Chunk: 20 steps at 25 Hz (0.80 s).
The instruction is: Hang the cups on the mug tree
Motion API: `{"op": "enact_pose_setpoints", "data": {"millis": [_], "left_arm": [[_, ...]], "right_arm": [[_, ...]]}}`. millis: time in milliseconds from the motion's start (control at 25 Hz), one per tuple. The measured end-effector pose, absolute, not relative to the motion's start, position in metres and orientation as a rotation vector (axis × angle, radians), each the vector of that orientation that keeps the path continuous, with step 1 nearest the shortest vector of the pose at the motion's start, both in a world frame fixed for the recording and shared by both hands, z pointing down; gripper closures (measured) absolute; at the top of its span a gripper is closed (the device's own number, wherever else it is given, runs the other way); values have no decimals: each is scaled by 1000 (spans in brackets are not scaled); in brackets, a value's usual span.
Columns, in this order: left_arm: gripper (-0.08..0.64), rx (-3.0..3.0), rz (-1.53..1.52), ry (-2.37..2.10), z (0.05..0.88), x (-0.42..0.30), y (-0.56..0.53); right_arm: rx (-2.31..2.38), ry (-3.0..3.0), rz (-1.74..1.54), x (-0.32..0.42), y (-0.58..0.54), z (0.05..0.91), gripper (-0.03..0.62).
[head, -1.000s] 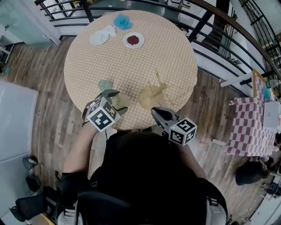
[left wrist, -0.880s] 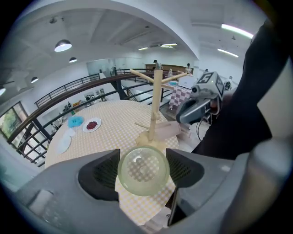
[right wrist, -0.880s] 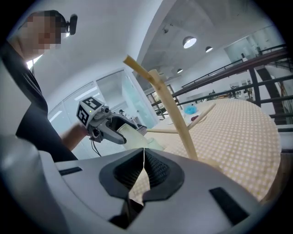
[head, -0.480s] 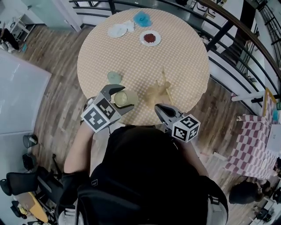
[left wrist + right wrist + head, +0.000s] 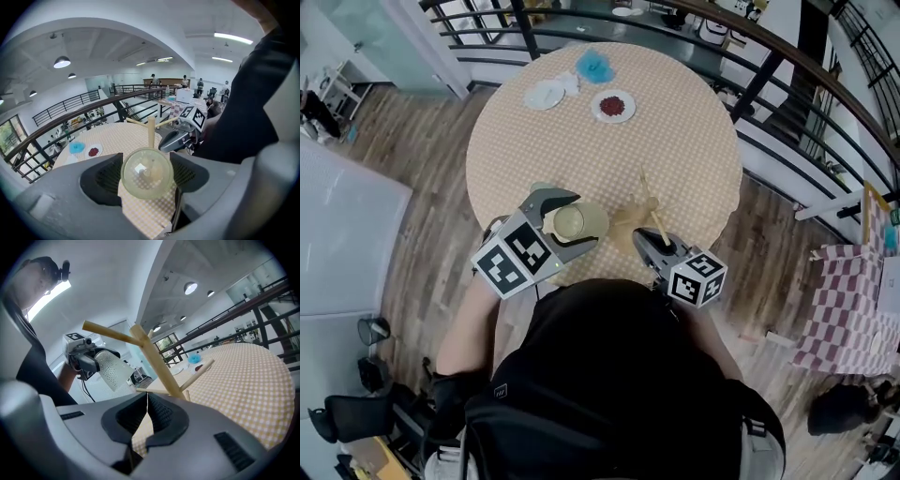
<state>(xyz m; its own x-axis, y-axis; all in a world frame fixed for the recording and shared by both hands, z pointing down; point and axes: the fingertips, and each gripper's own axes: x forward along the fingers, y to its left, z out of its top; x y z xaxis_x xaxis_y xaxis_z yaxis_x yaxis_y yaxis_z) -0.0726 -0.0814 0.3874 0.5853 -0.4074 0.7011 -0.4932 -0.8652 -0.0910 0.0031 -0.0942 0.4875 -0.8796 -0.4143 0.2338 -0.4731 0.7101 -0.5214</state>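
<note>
One cup aloft, its mouth turned toward the mug tree

Between the spread fingers [image 5: 105,180] of the left gripper [image 5: 571,221] sits a pale, frosted cup [image 5: 146,172], pinched across its body, base toward the gripper's own camera and open end facing away. That probably lets the mouth slide over a wooden peg. The cup hangs clear of the table [image 5: 675,122], with the mug tree [image 5: 154,359] straight beyond its fingertips, so the approach already looks lined up. The right gripper [image 5: 146,401] has its fingers [image 5: 126,420] pressed together on nothing. The tree's slanted stem rises just past their tips, whether touching I cannot tell. It is likely parked low by the base to steady the tree. No cup hangs on any peg yet.
</note>
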Motion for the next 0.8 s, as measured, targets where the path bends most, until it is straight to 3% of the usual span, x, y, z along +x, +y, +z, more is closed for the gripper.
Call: {"op": "enact_pose_setpoints", "data": {"millis": [800], "left_arm": [[256, 2683, 1118, -569, 436, -48, -87]], "right_arm": [[855, -2743, 959, 15, -103, 499, 577]]}}
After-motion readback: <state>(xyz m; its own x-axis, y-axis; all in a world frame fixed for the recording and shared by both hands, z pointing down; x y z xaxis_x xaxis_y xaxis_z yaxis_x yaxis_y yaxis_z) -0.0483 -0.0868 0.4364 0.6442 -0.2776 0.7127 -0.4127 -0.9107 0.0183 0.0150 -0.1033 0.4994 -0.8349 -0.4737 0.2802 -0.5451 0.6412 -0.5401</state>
